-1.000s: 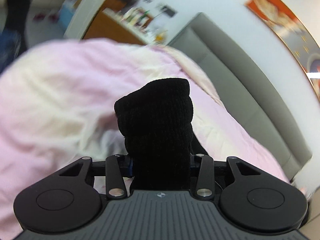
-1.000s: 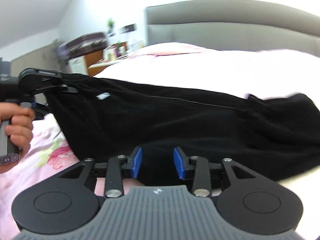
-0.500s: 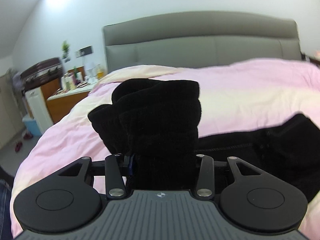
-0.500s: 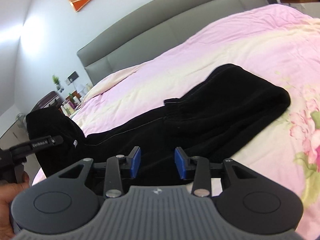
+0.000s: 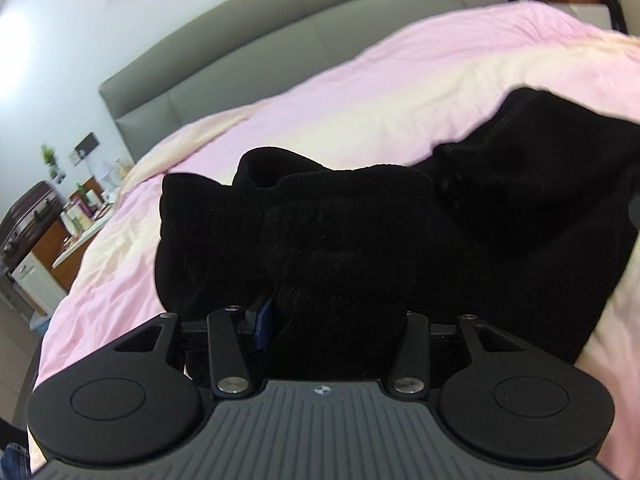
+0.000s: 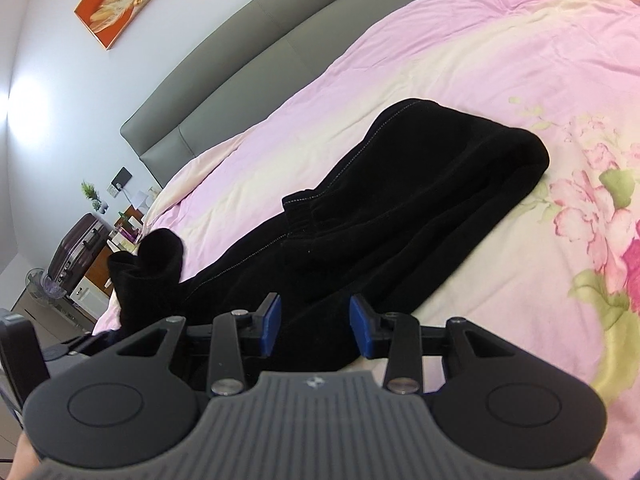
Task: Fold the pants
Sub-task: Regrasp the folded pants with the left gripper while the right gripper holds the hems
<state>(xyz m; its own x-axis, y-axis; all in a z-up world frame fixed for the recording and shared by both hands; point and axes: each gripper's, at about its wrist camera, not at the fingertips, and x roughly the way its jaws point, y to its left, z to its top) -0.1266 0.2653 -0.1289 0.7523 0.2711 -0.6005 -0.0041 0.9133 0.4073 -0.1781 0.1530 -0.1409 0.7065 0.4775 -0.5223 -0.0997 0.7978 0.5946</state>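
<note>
Bunching between the opening left tool, pants; right tool gapes.

Both wrist views look closely, tilted downward, sharing the black pants and headboard.

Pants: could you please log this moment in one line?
left gripper: shut on pants | right gripper: open above pants | pants: lying on duvet
</note>
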